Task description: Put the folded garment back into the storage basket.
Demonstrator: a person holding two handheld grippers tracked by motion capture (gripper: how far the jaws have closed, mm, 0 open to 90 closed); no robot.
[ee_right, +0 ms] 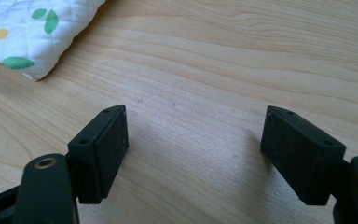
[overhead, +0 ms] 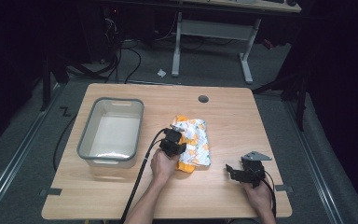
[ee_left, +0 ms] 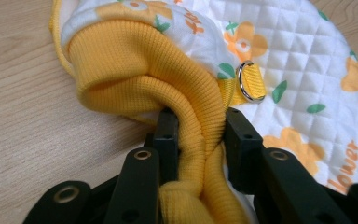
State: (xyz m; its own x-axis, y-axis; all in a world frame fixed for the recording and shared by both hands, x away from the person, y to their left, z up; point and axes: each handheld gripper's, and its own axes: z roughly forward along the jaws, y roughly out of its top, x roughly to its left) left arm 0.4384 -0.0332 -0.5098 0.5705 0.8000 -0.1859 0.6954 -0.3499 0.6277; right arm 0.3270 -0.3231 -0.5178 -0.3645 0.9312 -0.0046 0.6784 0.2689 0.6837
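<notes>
A small quilted white garment (overhead: 196,139) with orange flowers and yellow ribbed trim lies at the middle of the wooden table (overhead: 242,116). My left gripper (overhead: 178,136) is at its left edge. In the left gripper view that gripper (ee_left: 198,122) is shut on the yellow ribbed cuff (ee_left: 135,65), which bunches up between the jaws. A metal ring (ee_left: 248,81) on a yellow strap sits just past the jaws. My right gripper (overhead: 230,170) rests near the front right of the table, apart from the garment. Its jaws (ee_right: 193,135) stand open over bare wood, and a corner of the garment (ee_right: 23,32) lies beyond them.
An empty grey-rimmed plastic tub (overhead: 86,135) stands on the left part of the table. A round cable hole (overhead: 203,99) is near the far edge. Beyond the table are a white desk frame (overhead: 212,32) and floor cables (overhead: 121,60).
</notes>
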